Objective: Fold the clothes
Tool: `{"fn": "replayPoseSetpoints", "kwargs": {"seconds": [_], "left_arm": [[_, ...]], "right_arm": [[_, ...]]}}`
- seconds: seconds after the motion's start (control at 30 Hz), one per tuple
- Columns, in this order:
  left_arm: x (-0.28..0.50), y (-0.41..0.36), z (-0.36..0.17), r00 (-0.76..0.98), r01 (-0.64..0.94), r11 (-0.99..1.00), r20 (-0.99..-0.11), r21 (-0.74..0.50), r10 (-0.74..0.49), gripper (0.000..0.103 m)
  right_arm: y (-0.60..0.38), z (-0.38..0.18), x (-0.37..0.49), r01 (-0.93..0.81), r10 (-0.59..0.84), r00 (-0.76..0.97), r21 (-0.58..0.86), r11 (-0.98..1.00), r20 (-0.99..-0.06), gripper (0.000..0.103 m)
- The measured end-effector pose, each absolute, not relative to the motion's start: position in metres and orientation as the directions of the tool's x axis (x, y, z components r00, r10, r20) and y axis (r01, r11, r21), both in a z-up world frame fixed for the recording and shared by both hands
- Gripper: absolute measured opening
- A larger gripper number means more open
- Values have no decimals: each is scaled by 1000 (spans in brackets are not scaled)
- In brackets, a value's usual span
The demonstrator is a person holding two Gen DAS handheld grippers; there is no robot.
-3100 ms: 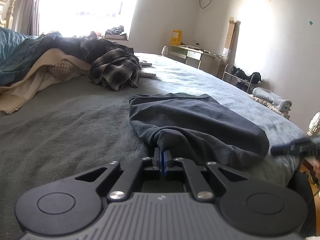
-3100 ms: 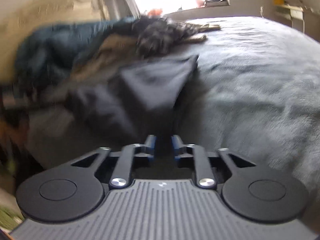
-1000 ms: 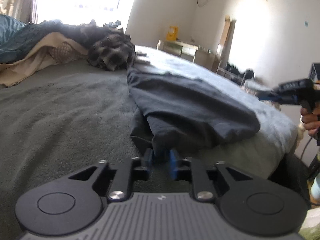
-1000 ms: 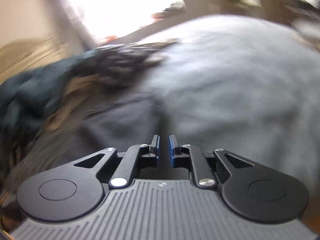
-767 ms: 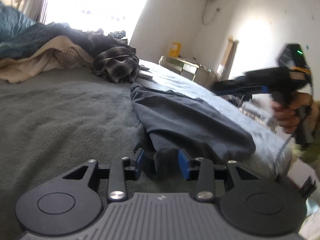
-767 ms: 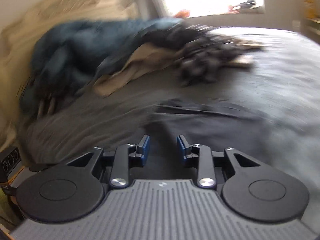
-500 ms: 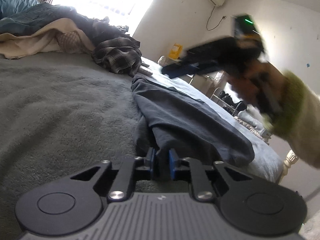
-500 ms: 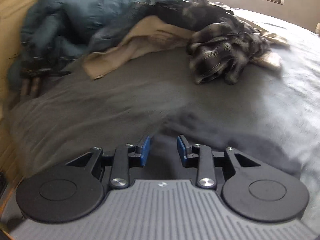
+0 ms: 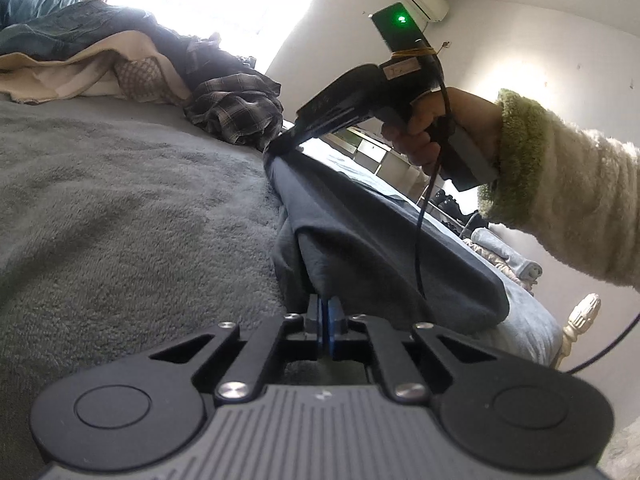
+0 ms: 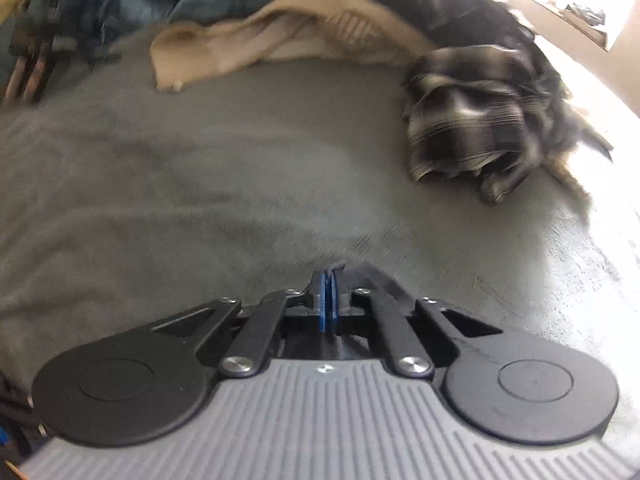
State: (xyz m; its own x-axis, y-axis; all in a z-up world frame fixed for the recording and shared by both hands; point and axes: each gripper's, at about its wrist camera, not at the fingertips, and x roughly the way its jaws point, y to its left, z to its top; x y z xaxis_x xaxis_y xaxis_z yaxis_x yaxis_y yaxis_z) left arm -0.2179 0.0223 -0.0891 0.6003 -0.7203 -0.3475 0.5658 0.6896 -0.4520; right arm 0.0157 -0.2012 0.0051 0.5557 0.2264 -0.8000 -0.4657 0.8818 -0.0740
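A dark navy garment (image 9: 360, 232) lies stretched lengthwise on the grey bed cover (image 9: 120, 200). My left gripper (image 9: 323, 308) is shut on its near edge, a fold of the cloth pinched between the blue pads. In the left wrist view my right gripper (image 9: 276, 148), held by a hand in a cream and green sleeve (image 9: 560, 184), bites the garment's far corner. In the right wrist view that gripper (image 10: 328, 280) is shut, with a dark lip of the garment (image 10: 376, 276) sticking out past its fingertips. The picture there is blurred.
A crumpled plaid shirt (image 9: 236, 112) (image 10: 472, 132) lies just beyond the garment's far end. A beige cloth (image 10: 260, 36) and a blue duvet (image 9: 40, 12) are heaped behind it. The bed's edge drops off on the right, above folded towels (image 9: 504, 256) and a white bedpost (image 9: 580, 316).
My right gripper swung across from the bed's right side to the garment's far corner and closed on it. My left gripper opened, then closed again on the near edge.
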Motion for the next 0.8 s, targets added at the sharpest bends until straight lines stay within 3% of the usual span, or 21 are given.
{"fn": "replayPoseSetpoints", "kwargs": {"seconds": [0.4, 0.47, 0.57, 0.7, 0.73, 0.8], "left_arm": [[-218, 21, -89, 597, 571, 697, -364, -433, -715, 3], [-218, 20, -87, 598, 571, 704, -374, -424, -709, 3], [-219, 20, -83, 599, 569, 713, -387, -410, -701, 5], [-221, 20, -79, 604, 566, 722, -396, -398, -691, 7], [-221, 19, -79, 605, 565, 726, -401, -393, -688, 7], [-222, 18, -77, 605, 564, 732, -412, -383, -682, 7]], "right_arm": [[-236, -6, 34, -323, 266, 627, 67, 944, -732, 2], [-247, 4, 34, -248, 213, 688, 51, 967, -694, 5], [-283, 29, 24, -180, 241, 733, 160, 971, -636, 5], [-318, 59, -24, -237, 305, 718, 192, 952, -626, 6], [-322, 59, -36, -262, 321, 693, 190, 946, -645, 9], [-327, 55, -56, -304, 321, 666, 147, 941, -674, 25]]}}
